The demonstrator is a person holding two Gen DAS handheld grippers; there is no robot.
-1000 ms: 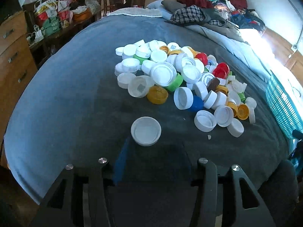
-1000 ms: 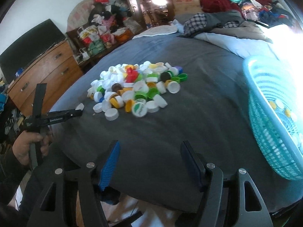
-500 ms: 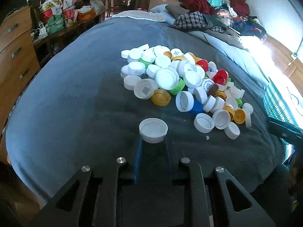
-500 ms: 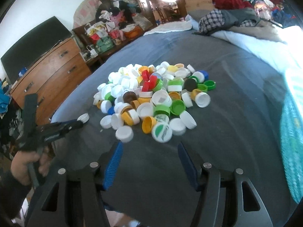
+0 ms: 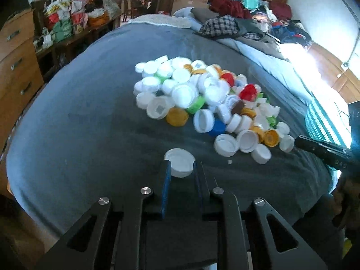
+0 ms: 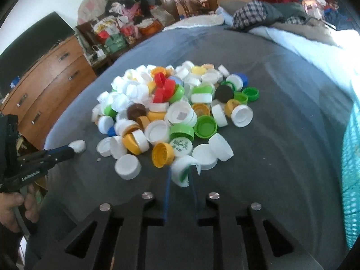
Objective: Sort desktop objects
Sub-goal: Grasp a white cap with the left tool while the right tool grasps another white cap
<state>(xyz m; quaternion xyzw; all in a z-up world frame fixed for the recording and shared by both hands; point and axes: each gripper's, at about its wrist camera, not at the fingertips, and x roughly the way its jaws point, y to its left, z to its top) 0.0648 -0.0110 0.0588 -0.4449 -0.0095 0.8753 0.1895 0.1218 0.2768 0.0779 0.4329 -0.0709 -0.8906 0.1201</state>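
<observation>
Dark grey bedding (image 6: pixel 281 123) serves as our work surface, soft and slightly napped, and on it sits the heap of bottle caps (image 6: pixel 175 110) we use as our landmark: short plastic discs, mostly white, with green, yellow, red, blue and brown among them, some rim-up and hollow, some flat-side up. On the heap's near edge our right gripper (image 6: pixel 181 175) is closing its jaws, and its blue pads already press both sides of a white cap with green print (image 6: pixel 182 171), which stands tilted on edge. Just clear of the heap, on its near left side, our left gripper (image 5: pixel 181 168) is closed on a plain white cap (image 5: pixel 179 160) lying rim-up, pads against its wall. We judge this the pick step, both hands loaded at once. Next, we think, each cap must be lifted straight off the cloth without nudging its neighbours, then carried to the teal mesh basket (image 6: pixel 352 168) to the right of the heap. Smooth, rigid rims may slip, so a firm squeeze matters.
</observation>
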